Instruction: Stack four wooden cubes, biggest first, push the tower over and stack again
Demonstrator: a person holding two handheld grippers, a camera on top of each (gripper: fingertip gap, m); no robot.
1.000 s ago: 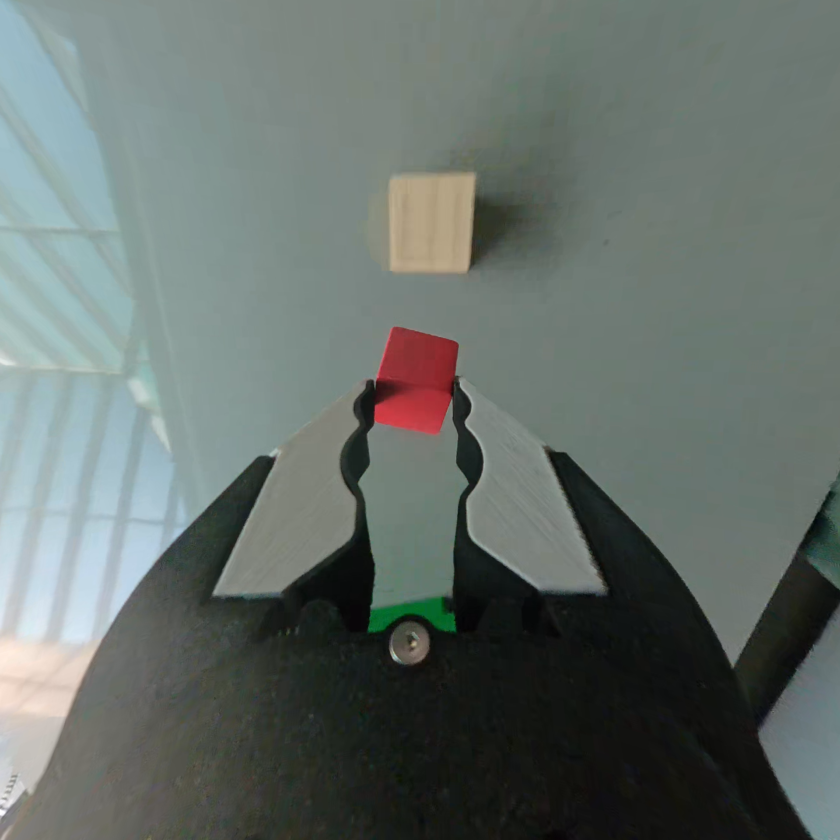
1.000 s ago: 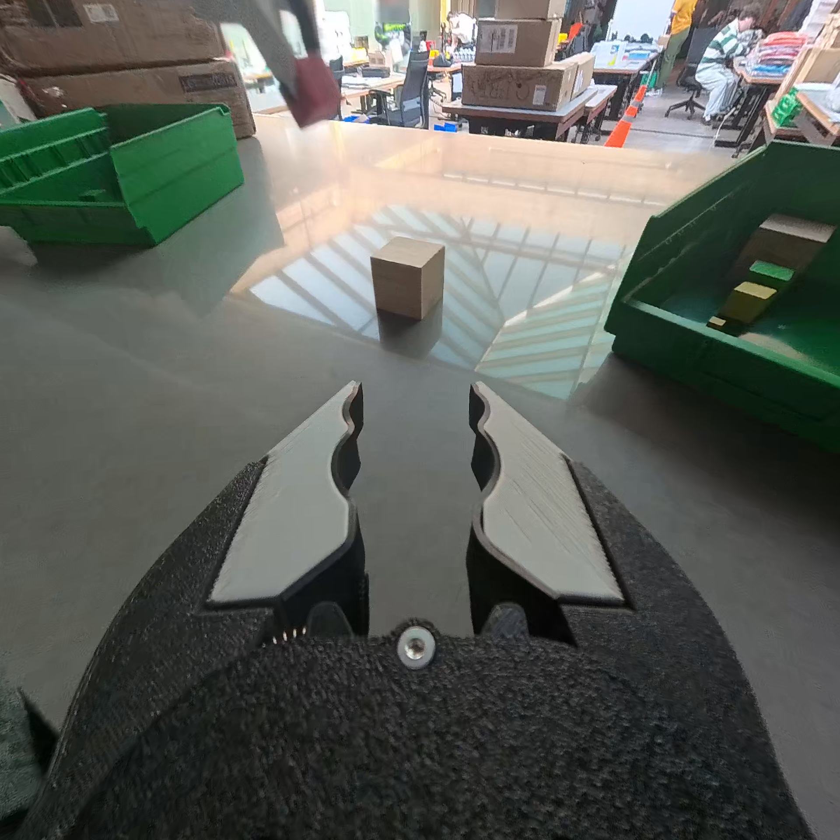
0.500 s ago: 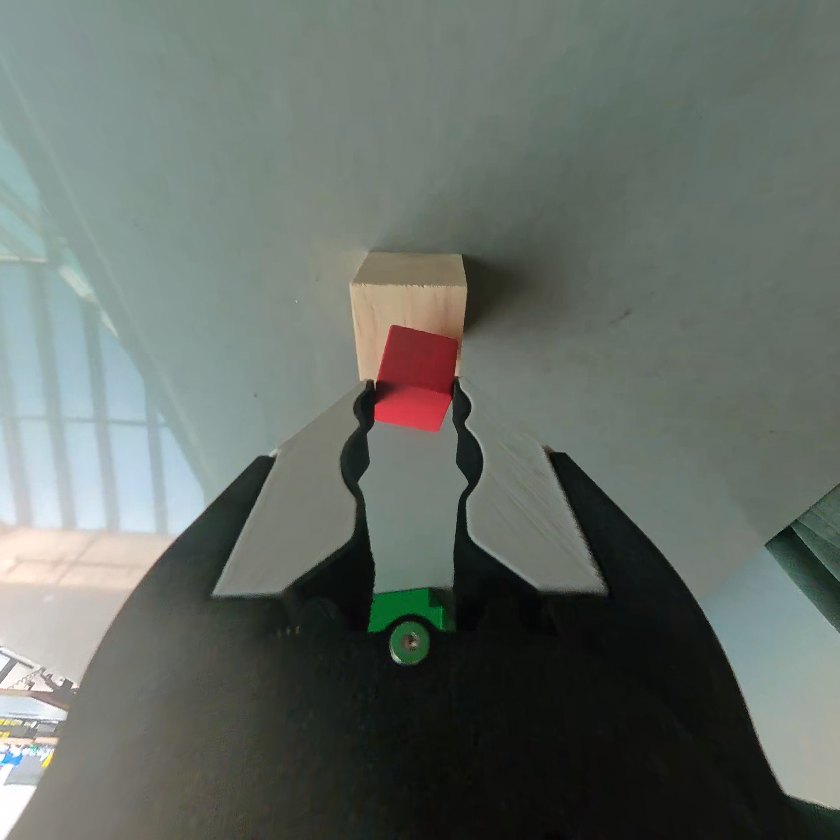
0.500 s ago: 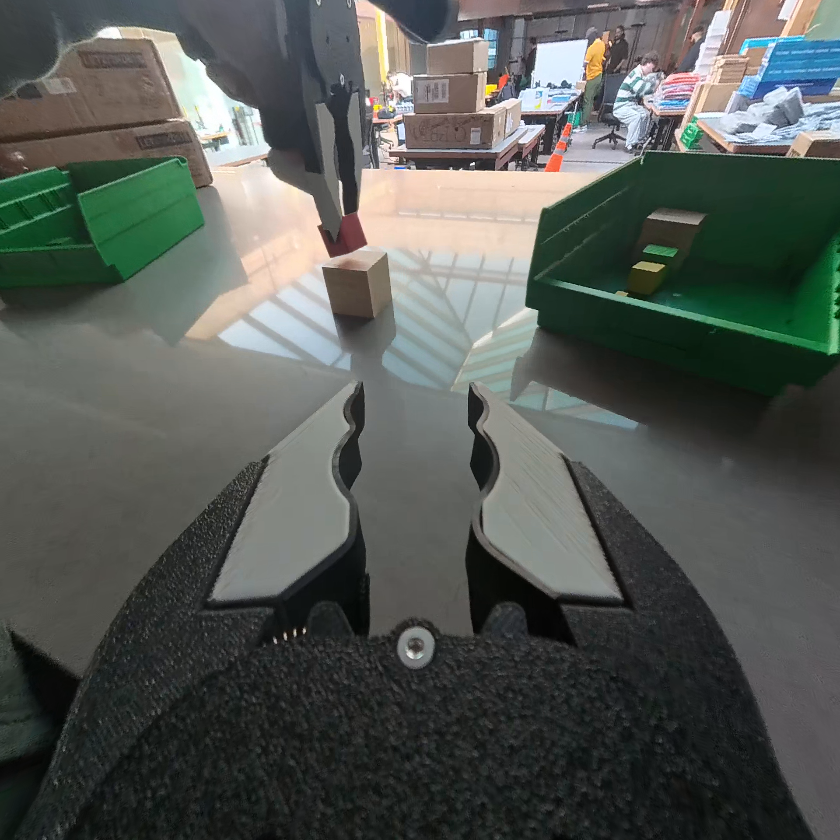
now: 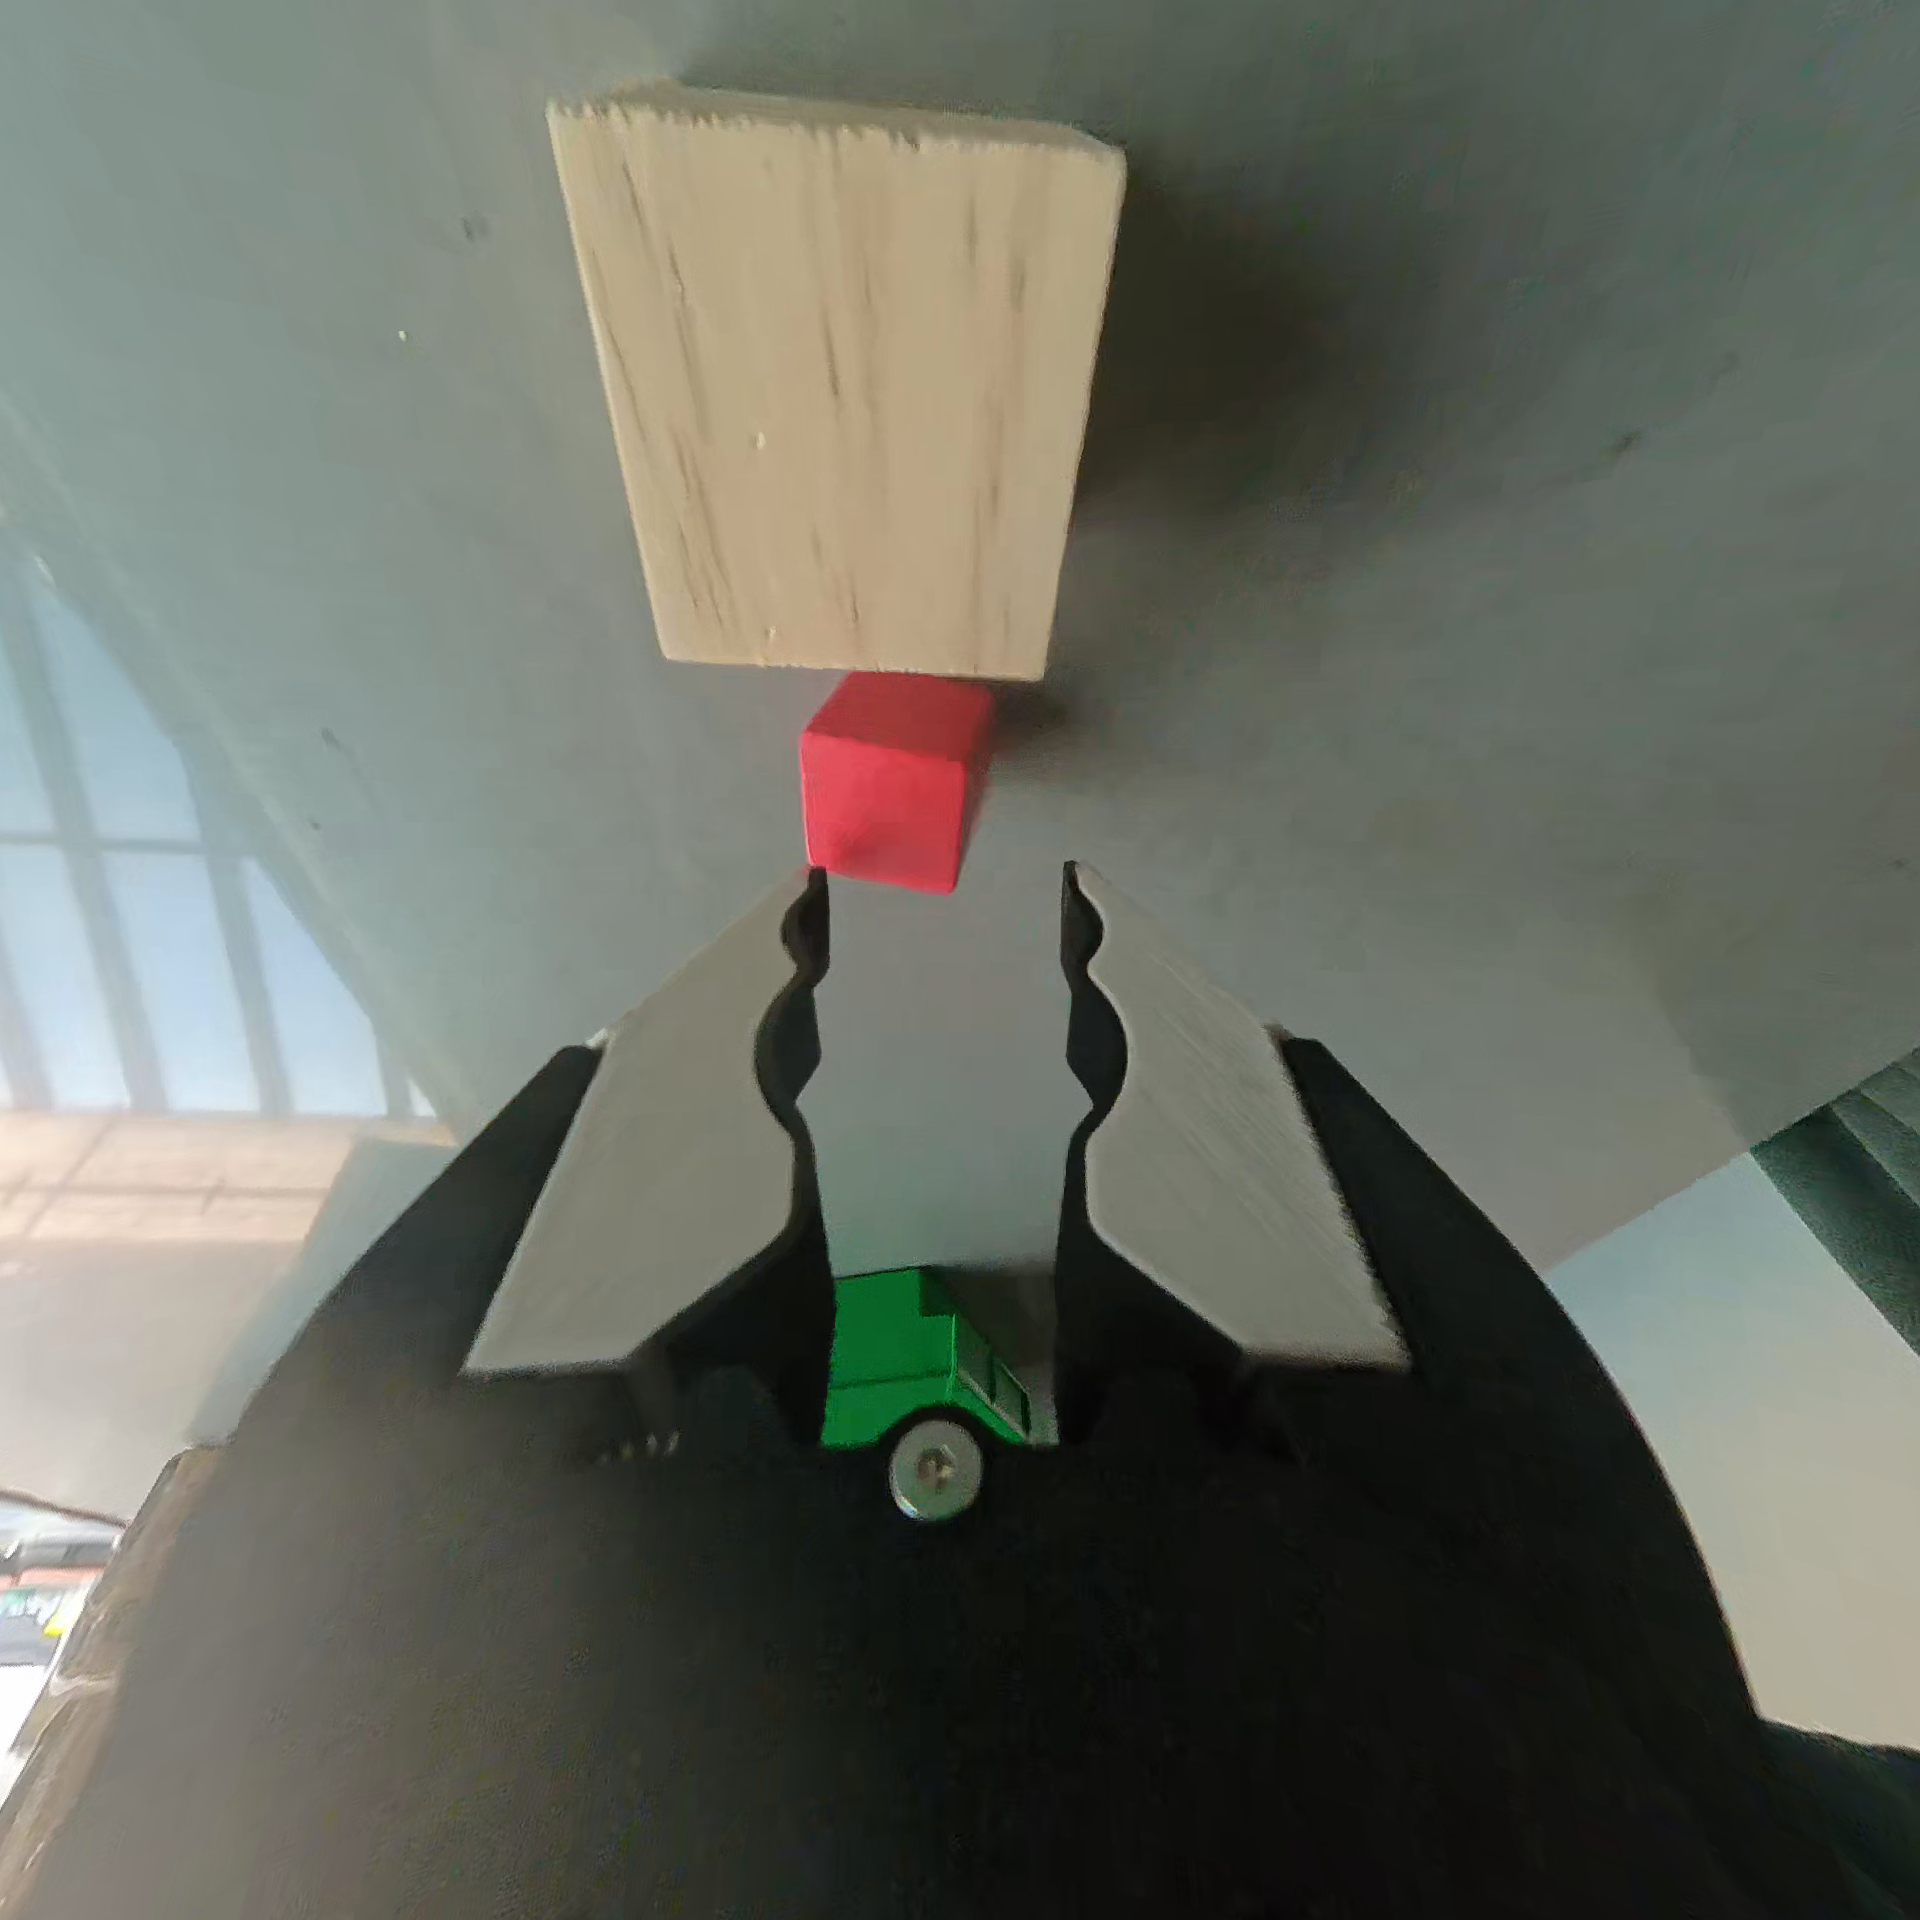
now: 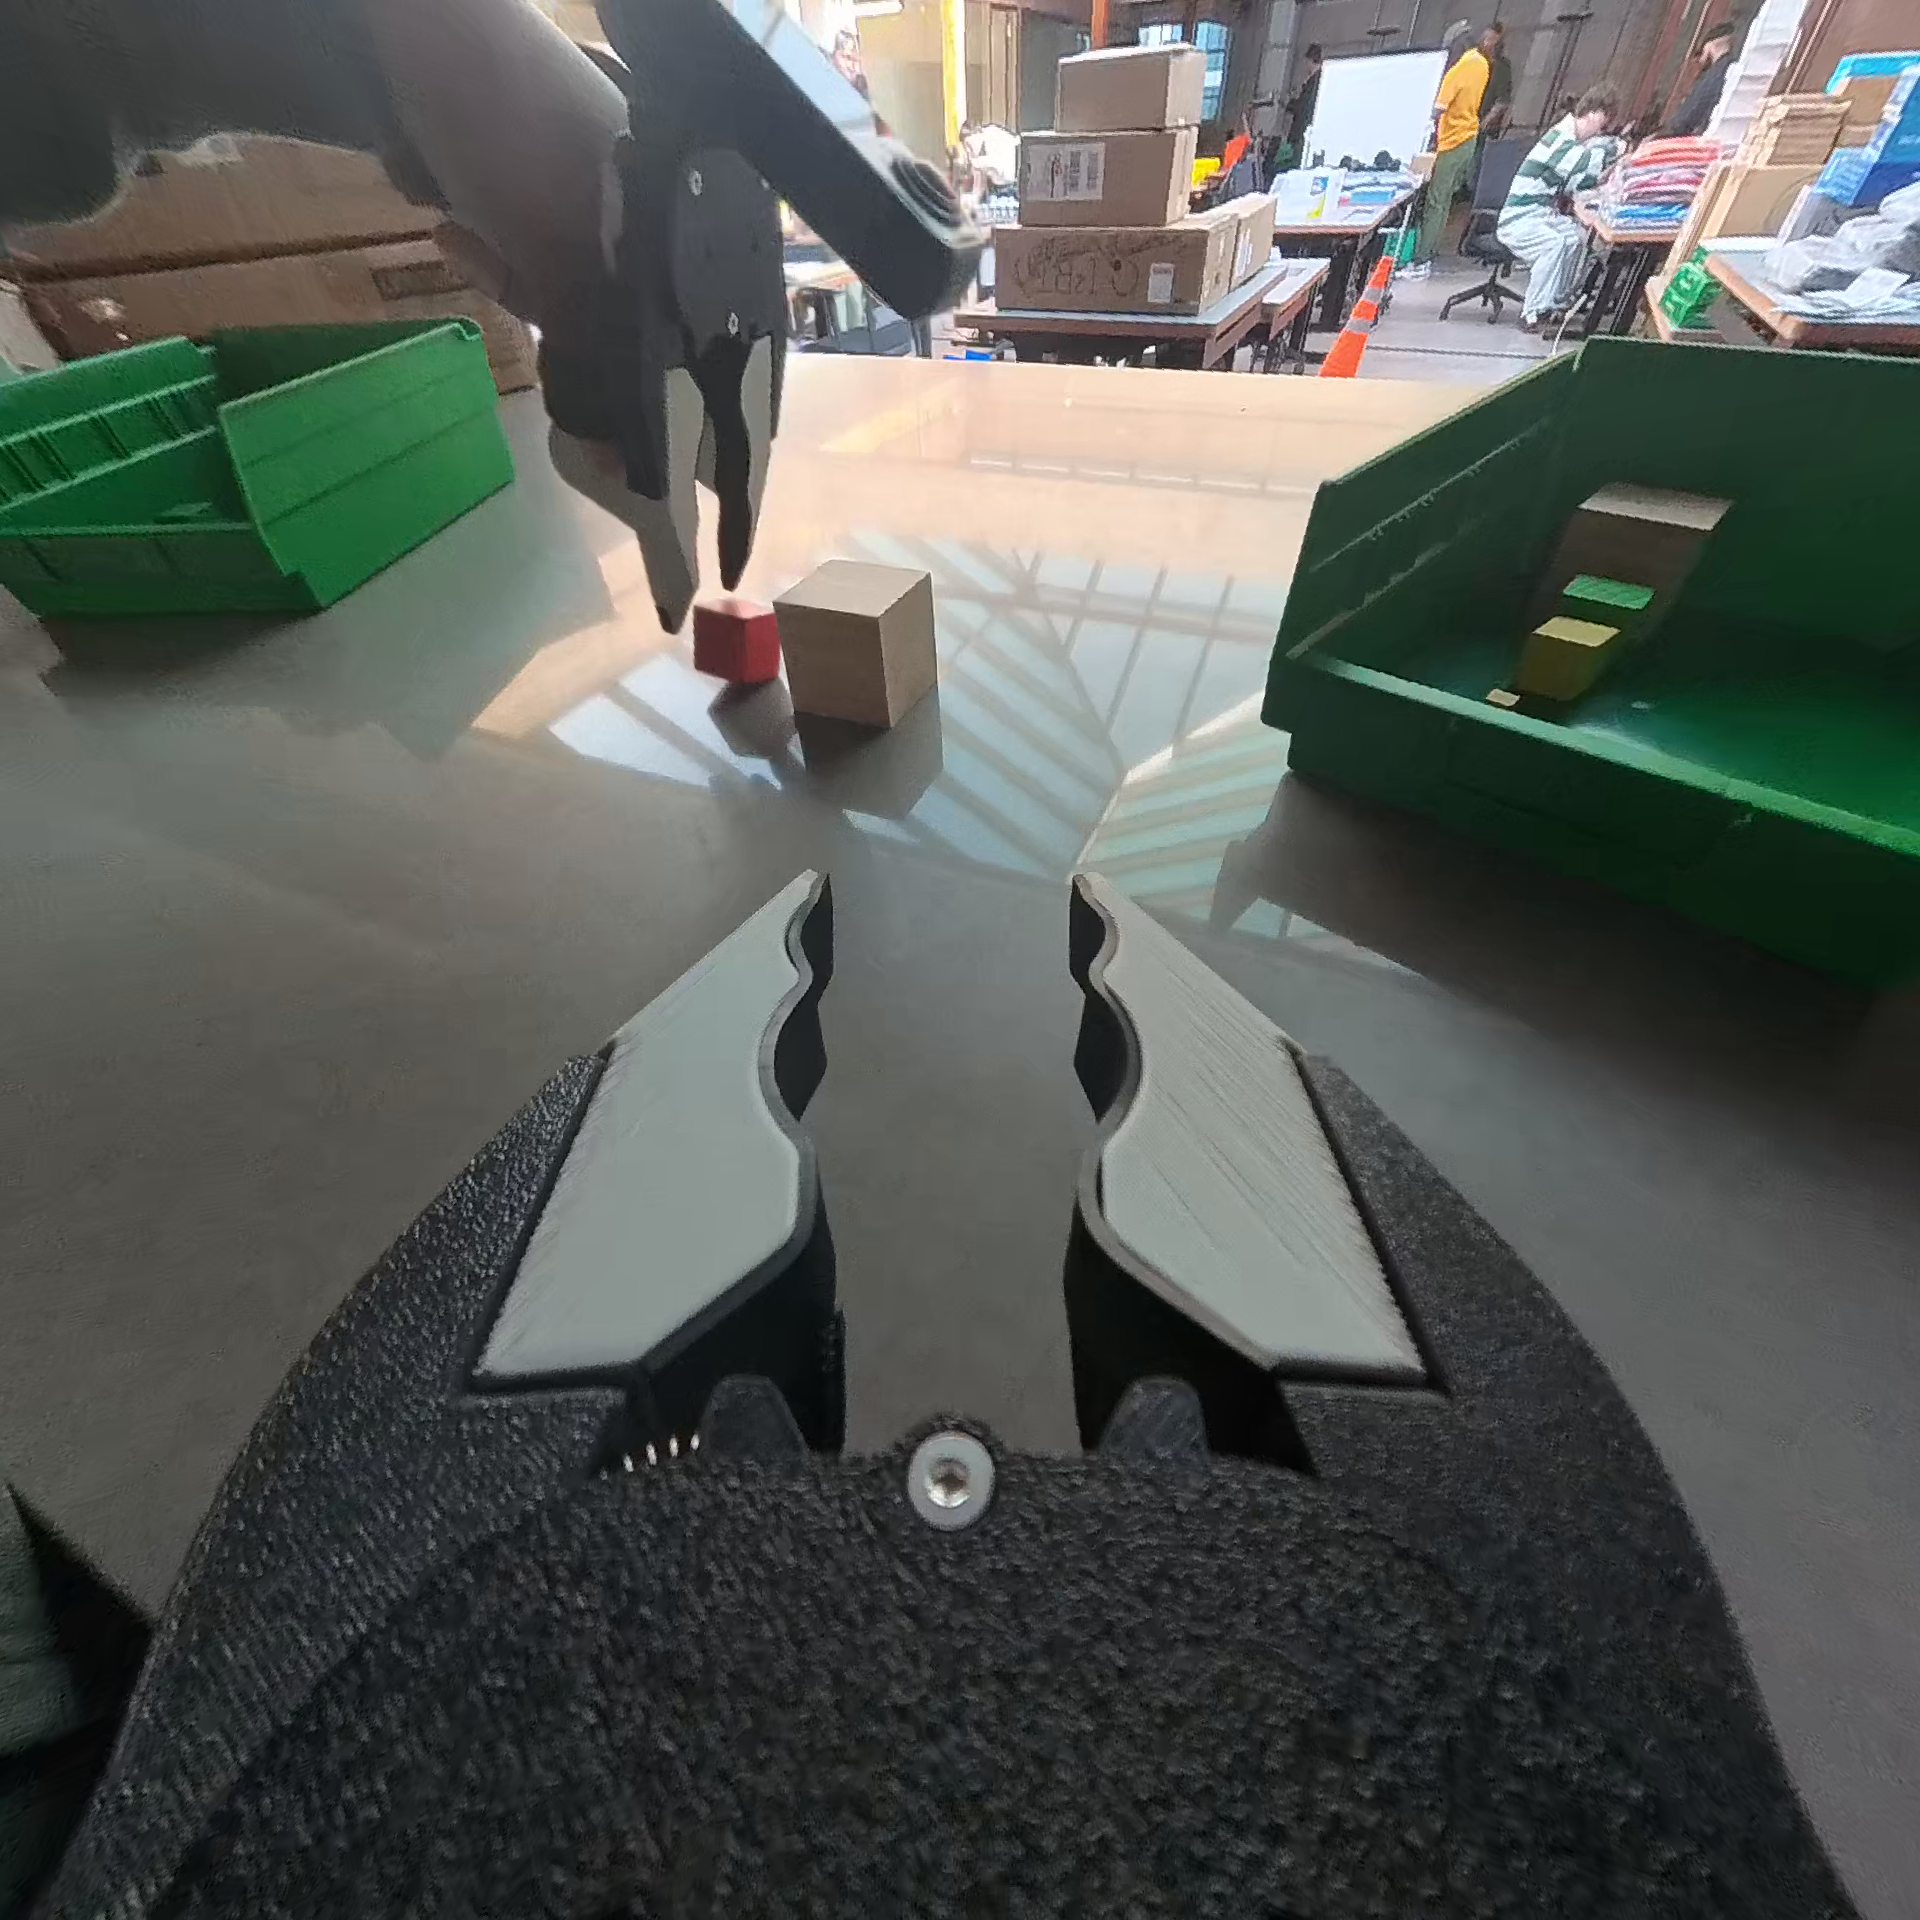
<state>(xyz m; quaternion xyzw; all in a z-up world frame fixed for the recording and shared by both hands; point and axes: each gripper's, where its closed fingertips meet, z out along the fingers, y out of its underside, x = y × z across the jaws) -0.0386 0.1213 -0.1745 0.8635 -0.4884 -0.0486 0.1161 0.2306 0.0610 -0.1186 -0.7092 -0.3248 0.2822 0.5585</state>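
Note:
A small red cube [image 5: 890, 798] lies on the grey table right beside a larger plain wooden cube [image 5: 840, 395]. My left gripper [image 5: 940, 883] is open and empty just above and behind the red cube. In the right wrist view the red cube [image 6: 736, 641] sits left of the wooden cube [image 6: 857, 642], with the left gripper [image 6: 707, 592] hovering over it. My right gripper [image 6: 948, 899] is open and empty, low over the table, well short of both cubes.
A green bin [image 6: 1621, 727] at the right holds a wooden block [image 6: 1642, 535], a green block [image 6: 1605, 597] and a yellow block [image 6: 1569, 655]. Another green bin [image 6: 249, 488] stands at the far left. Cardboard boxes, tables and people fill the background. The tips of one gripper are about 30 centimetres away from the tips of the other.
My left gripper came down beside the wooden cube, opened and let go of the red cube, which now rests on the table. My right gripper stayed open and shifted only slightly.

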